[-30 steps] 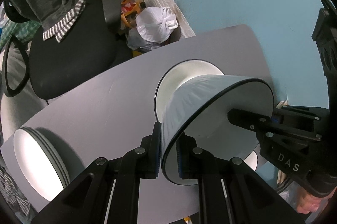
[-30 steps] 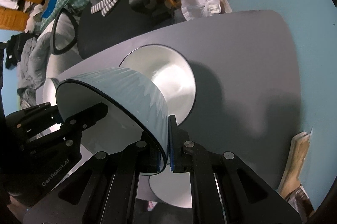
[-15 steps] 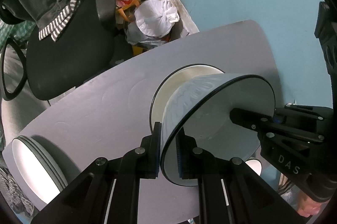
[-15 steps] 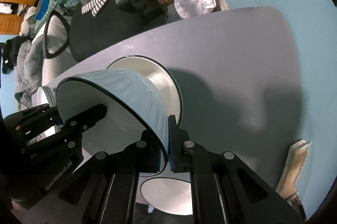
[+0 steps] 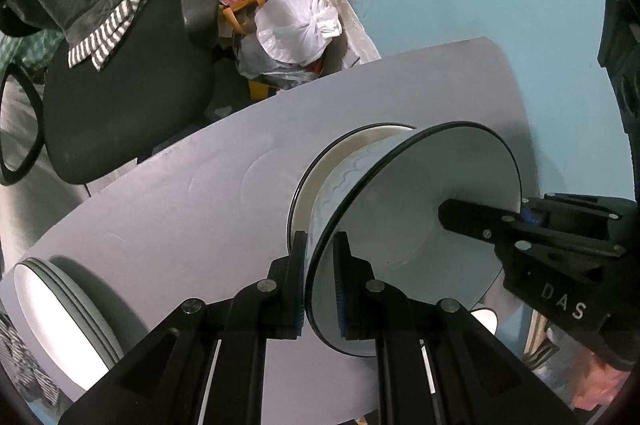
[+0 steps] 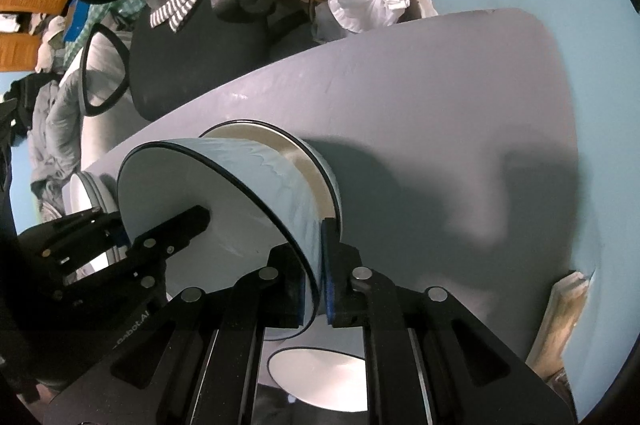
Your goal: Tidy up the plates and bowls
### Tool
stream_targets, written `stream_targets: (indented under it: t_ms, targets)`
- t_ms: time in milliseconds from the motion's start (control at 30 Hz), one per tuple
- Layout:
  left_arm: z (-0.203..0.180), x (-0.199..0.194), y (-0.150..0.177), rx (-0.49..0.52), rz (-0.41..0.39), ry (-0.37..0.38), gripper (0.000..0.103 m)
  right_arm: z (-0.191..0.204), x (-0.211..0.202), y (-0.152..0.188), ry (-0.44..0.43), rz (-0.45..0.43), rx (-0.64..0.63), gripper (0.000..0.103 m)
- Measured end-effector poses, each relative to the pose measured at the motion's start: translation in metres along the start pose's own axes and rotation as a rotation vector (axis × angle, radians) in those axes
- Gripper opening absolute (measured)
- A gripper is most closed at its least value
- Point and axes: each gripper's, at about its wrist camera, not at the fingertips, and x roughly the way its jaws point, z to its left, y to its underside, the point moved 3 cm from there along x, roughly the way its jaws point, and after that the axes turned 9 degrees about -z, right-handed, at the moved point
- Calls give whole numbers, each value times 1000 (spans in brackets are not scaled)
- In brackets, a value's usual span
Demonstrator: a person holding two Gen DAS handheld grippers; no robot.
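- Left gripper [image 5: 320,279] pinches the bowl [image 5: 404,237] rim at frame centre.
- Right gripper [image 6: 320,275] pinches the opposite rim.
- Second bowl [image 6: 276,149] sits just behind, on the table [image 6: 440,113].

The held bowl [image 5: 408,233] hides most of the second bowl [image 5: 340,161] behind it, so whether the two touch cannot be told. At 8 o'clock in the left wrist view, the plate stack [image 5: 60,305] runs off the edge. At 6 o'clock in the right wrist view, gripper fingers [image 6: 400,345] cover part of a third bowl [image 6: 320,373].
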Motion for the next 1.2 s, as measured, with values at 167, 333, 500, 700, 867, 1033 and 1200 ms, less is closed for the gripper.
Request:
stream_targets:
  t_ms: [167, 333, 500, 700, 867, 1033, 1200]
  targets:
    - [2, 1, 0, -21, 10, 9, 11, 4, 1, -2, 13, 22, -10, 14]
    - [3, -2, 0, -46, 21, 6, 12, 10, -4, -1, 4, 11, -17, 31]
    - [0, -8, -3, -6, 12, -42, 17, 14, -13, -5, 71, -41, -67, 45]
    - [0, -21, -7, 47, -29, -115, 33, 16, -20, -9, 71, -68, -79, 45]
    - [3, -34, -6, 60, -63, -165, 43, 19, -29, -9, 74, -106, -80, 50]
    - [-1, -56, -1, 77, -135, -193, 58, 19, -40, -6, 113, -160, -96, 56]
    - [-3, -74, 6, 64, -174, -184, 64, 23, -56, 1, 135, -209, -111, 57]
